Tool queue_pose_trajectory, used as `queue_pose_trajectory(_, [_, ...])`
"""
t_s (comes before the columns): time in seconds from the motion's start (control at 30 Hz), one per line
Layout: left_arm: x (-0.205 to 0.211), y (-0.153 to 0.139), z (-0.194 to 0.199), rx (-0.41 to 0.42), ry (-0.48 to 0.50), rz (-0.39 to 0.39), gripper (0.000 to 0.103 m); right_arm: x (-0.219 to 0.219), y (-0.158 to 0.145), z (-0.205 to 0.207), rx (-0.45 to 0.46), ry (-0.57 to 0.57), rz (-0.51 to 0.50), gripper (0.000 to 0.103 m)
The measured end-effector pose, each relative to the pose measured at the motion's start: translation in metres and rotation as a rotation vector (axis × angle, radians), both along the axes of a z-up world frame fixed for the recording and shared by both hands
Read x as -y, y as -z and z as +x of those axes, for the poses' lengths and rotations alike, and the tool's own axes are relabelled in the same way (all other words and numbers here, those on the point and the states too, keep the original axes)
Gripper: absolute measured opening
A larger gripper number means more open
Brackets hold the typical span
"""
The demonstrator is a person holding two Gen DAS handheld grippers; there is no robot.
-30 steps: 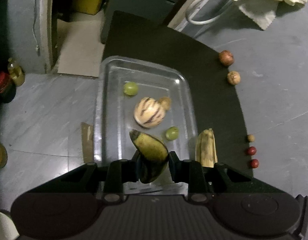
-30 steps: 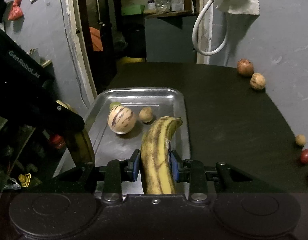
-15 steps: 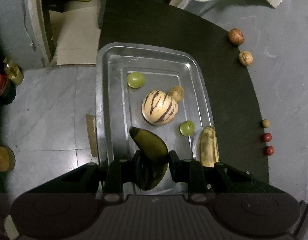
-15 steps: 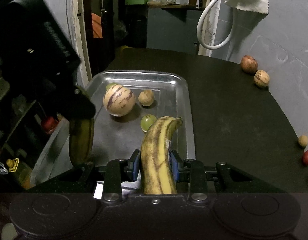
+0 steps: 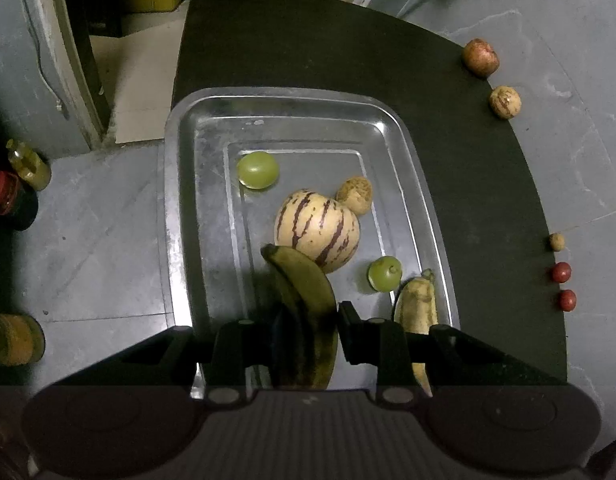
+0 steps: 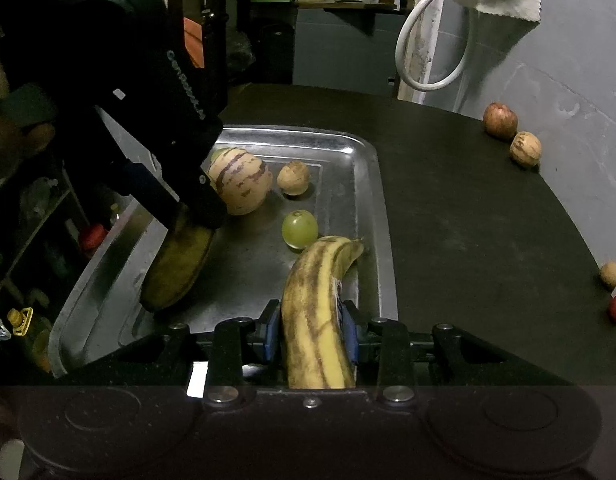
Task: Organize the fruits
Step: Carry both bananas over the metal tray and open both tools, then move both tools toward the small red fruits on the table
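A metal tray (image 5: 188,200) (image 6: 371,184) lies on a black table. In it are a striped melon (image 5: 315,228) (image 6: 240,180), two green grapes (image 5: 258,170) (image 5: 383,274) and a small tan fruit (image 5: 353,194) (image 6: 294,176). My left gripper (image 5: 308,320) is shut on a dark banana (image 5: 308,300) and holds it low over the tray's near left part, as the right wrist view shows (image 6: 180,264). My right gripper (image 6: 311,324) is shut on a spotted yellow banana (image 6: 319,312) over the tray's near right edge; it also shows in the left wrist view (image 5: 417,308).
Along the table's right edge lie a reddish fruit (image 5: 480,57), a tan striped fruit (image 5: 505,102), a small tan one (image 5: 557,241) and two small red ones (image 5: 561,272). Bottles (image 5: 16,184) stand on the floor at left. A white hose (image 6: 427,60) hangs behind.
Both grippers have come down toward the tray with their bananas. The dark banana has sunk close to the tray floor beside the melon.
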State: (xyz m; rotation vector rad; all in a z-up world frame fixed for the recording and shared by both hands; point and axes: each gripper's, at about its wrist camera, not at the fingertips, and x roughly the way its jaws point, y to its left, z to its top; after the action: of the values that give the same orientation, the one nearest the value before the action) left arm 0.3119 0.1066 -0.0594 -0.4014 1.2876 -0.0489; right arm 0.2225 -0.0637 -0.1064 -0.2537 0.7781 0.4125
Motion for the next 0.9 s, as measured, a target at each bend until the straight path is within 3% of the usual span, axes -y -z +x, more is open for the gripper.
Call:
queue_pose_trajectory(0.17, [0.000,-0.001,-0.002,0.008,-0.015,0.013,0.036,0.000,-0.004,-0.004,0.021,0.002,-0.008,0.043])
queue_pose_trajectory(0.37, [-0.004,-0.012,-0.015,0.047,-0.040,0.012,0.056,0.007,-0.022,-0.019,0.056,0.024,0.005,0.062])
queue_pose_trajectory(0.43, [-0.004,-0.020,-0.022,0.072,-0.042,0.016,0.074,0.010,-0.033,-0.027,0.076,0.037,0.016,0.068])
queue_pose_trajectory(0.53, [-0.004,-0.033,-0.035,0.116,-0.031,0.020,0.083,0.017,-0.050,-0.039,0.098,0.062,0.032,0.078])
queue_pose_trajectory(0.77, [-0.006,-0.065,-0.069,0.197,-0.009,0.018,0.097,0.044,-0.094,-0.074,0.138,0.135,0.069,0.100])
queue_pose_trajectory(0.9, [-0.002,-0.082,-0.091,0.248,0.026,0.044,0.102,0.065,-0.120,-0.097,0.150,0.177,0.077,0.102])
